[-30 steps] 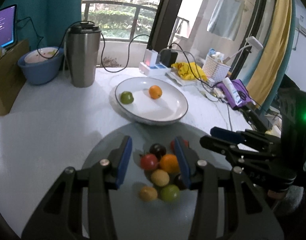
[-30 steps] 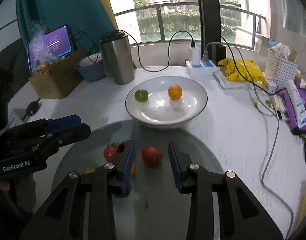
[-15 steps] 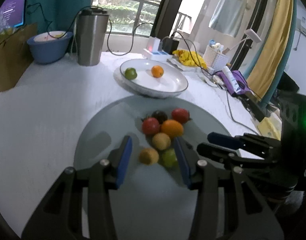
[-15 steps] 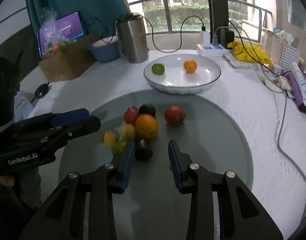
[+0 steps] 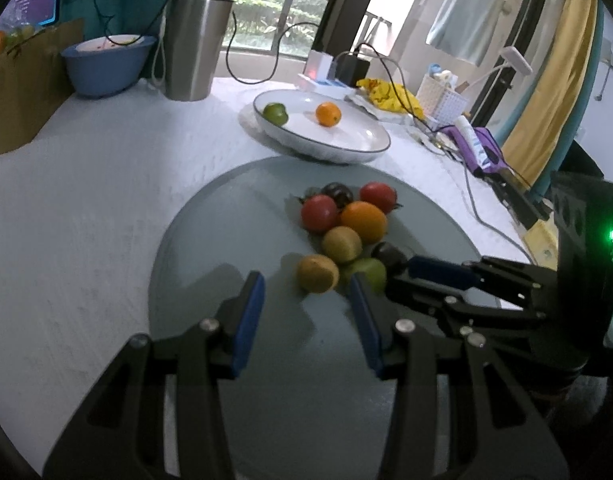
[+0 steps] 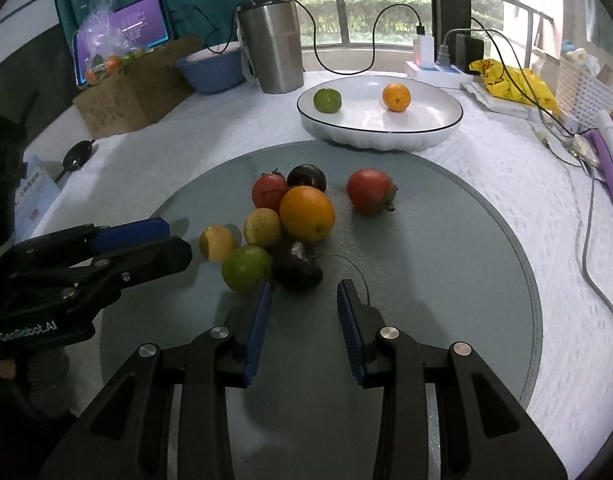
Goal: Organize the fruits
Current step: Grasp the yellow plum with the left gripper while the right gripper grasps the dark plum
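Observation:
A pile of small fruits lies on a round grey mat [image 5: 226, 216]: two red tomatoes, an orange [image 6: 306, 213], two yellow fruits, a green one [image 6: 245, 268] and two dark plums. My left gripper [image 5: 306, 294] stands open just behind the near yellow fruit [image 5: 317, 273], with nothing between its blue pads. My right gripper [image 6: 304, 293] is open too, just short of a dark plum [image 6: 297, 265]. Beyond the mat, the white plate [image 6: 386, 140] holds a green citrus [image 6: 327, 100] and a small orange [image 6: 396, 97]. Each gripper shows in the other's view, left gripper [image 6: 146, 244], right gripper [image 5: 438, 276].
A steel tumbler [image 6: 271, 52], a blue bowl [image 6: 212, 70] and a cardboard box [image 6: 126, 92] stand at the back left. A power strip with cables [image 6: 434, 68], a yellow bag and a white basket [image 6: 582, 92] crowd the back right. A grey cable [image 6: 586, 264] runs along the mat's right side.
Both grippers have drawn back toward the near side of the mat and sunk lower. The fruits that lay between their fingers now lie ahead of the fingertips. Jaw gaps are unchanged.

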A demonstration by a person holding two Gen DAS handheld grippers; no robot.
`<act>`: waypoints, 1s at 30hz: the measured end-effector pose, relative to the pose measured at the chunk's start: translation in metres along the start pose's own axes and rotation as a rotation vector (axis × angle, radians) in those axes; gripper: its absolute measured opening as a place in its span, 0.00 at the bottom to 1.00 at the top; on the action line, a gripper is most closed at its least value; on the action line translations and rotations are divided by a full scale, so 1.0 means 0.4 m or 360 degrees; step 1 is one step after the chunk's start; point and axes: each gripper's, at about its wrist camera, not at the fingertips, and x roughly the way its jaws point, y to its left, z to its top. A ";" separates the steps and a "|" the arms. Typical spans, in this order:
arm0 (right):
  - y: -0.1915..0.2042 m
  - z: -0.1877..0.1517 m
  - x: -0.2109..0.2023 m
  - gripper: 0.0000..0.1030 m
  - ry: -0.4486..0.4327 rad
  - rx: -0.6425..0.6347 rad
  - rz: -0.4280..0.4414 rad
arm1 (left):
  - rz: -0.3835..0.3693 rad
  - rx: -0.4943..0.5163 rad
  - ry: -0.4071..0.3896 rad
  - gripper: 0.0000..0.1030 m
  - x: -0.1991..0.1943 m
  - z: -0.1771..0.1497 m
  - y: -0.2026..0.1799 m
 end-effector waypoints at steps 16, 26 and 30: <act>-0.037 0.009 -0.016 0.36 -0.0023 0.0033 -0.0038 | 0.0053 0.0080 0.0048 0.44 0.044 0.016 -0.016; -0.011 0.020 0.016 0.36 0.0005 0.0038 0.0028 | 0.0015 0.0088 0.0057 0.41 0.053 0.019 -0.003; -0.016 0.024 0.021 0.36 -0.0007 0.0061 0.0045 | -0.0016 0.0102 0.0062 0.35 0.056 0.023 -0.003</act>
